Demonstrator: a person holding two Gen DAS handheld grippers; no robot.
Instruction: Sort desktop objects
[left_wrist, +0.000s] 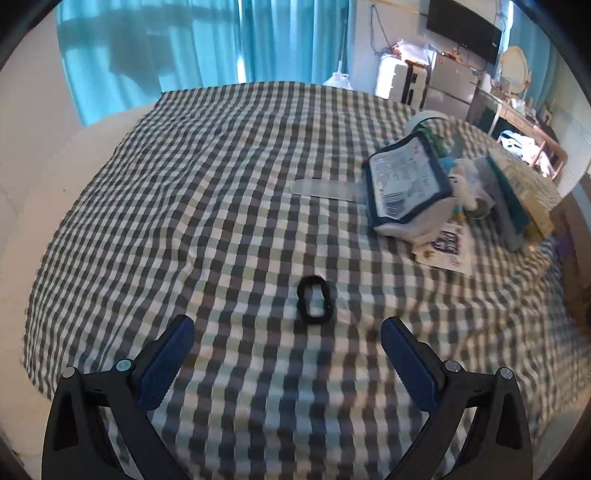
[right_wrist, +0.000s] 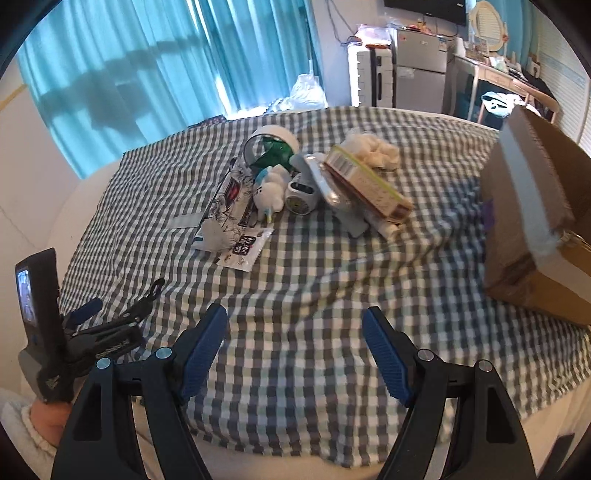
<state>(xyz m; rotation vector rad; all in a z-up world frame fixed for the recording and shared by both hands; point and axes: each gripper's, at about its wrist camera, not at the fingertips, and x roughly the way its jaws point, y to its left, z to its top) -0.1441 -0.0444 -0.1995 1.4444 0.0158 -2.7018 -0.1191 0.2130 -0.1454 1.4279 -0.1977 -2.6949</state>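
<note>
Black hair tie (left_wrist: 314, 299) lies just ahead of the wide-open, empty left tongs (left_wrist: 287, 332), so straddle it squarely before closing; right tongs (right_wrist: 295, 326) also gape empty.

No legible text; barcode on pouch (left_wrist: 406, 184).

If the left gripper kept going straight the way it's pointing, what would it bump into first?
Most likely the black hair tie, lying on the checked cloth just ahead of the open left gripper, slightly right of centre. Depth is hard to judge, so it might meet the cloth first.
</note>
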